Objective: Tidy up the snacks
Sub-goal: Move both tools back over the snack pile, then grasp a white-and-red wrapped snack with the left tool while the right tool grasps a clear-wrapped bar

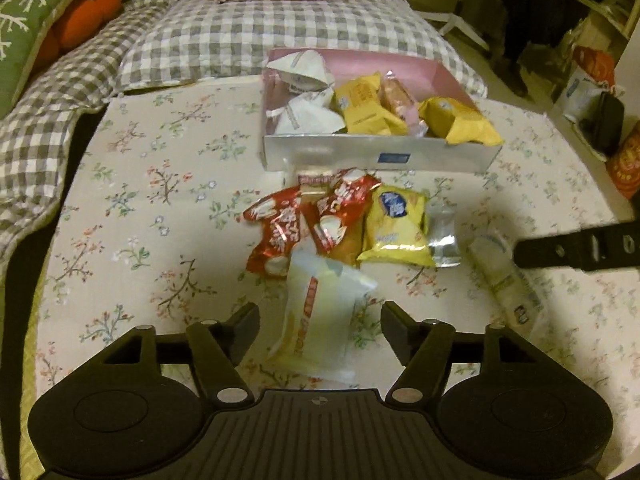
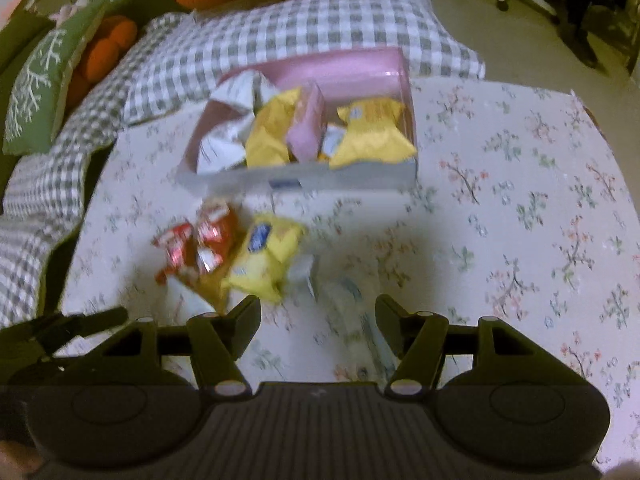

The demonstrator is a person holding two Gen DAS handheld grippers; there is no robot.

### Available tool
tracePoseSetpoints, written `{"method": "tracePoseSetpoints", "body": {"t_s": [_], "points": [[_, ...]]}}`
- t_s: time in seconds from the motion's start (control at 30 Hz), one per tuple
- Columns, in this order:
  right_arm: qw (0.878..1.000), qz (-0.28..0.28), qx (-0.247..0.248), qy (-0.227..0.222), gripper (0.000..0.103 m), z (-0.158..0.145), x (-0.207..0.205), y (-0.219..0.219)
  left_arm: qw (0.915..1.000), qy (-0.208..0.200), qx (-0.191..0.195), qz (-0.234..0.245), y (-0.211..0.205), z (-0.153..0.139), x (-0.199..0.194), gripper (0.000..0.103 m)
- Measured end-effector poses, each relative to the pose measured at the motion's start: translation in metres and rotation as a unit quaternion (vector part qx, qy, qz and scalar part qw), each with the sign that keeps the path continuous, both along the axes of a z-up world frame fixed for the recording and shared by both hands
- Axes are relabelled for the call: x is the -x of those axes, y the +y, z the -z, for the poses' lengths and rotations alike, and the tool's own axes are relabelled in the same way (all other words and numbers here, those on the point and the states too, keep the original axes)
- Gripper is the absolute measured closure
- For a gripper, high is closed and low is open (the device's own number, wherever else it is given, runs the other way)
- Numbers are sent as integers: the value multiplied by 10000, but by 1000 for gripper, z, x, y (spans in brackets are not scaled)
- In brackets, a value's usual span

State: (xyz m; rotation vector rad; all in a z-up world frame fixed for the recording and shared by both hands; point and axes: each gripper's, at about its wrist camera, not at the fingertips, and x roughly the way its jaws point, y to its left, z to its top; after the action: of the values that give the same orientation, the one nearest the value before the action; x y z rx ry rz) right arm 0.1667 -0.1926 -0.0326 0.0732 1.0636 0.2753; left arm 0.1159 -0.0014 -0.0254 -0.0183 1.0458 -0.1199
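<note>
Snacks (image 1: 340, 224) lie loose just before the box (image 1: 376, 156). My left tongs (image 1: 320, 320) gape around a white packet (image 1: 320, 320), unclenched; right tongs (image 2: 318, 320) gape over another. Next: clench, lift into box.

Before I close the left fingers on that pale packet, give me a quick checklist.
1. Left gripper open: ok.
2. Pale packet between its fingers, pads not touching it: ok.
3. Right gripper open over the long white packet, clear of the left: ok.
4. Box has room at its pink back: ok.
5. Red packets touch the pale packet's far end: not ok.
6. Pale packet sealed: cannot tell.
</note>
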Motion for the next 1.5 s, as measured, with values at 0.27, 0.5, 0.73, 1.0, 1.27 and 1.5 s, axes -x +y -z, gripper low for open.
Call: {"method": "tracePoseSetpoints", "body": {"t_s": [0.27,0.5,0.73,1.0,1.27,1.5], "points": [[9992,166,40,354,43,20,0,-13,9996,127,-252,-62,-8,20,-4,28],[9994,123,111,294,40,36,-4,-10,9990,213,-392,-68,-10,34,-9,28],[9992,165,268,256,40,42,-5,-13,9987,264,-427,-31,-10,45,-12,27],[9989,79,363,273,40,45,-7,-8,9985,225,-499,39,-15,52,-14,26],[9976,26,589,373,45,51,-10,-2,9984,131,-533,118,-19,53,-14,26],[9971,86,621,428,52,53,-12,-2,9984,52,-553,141,-21,53,-13,25]]}}
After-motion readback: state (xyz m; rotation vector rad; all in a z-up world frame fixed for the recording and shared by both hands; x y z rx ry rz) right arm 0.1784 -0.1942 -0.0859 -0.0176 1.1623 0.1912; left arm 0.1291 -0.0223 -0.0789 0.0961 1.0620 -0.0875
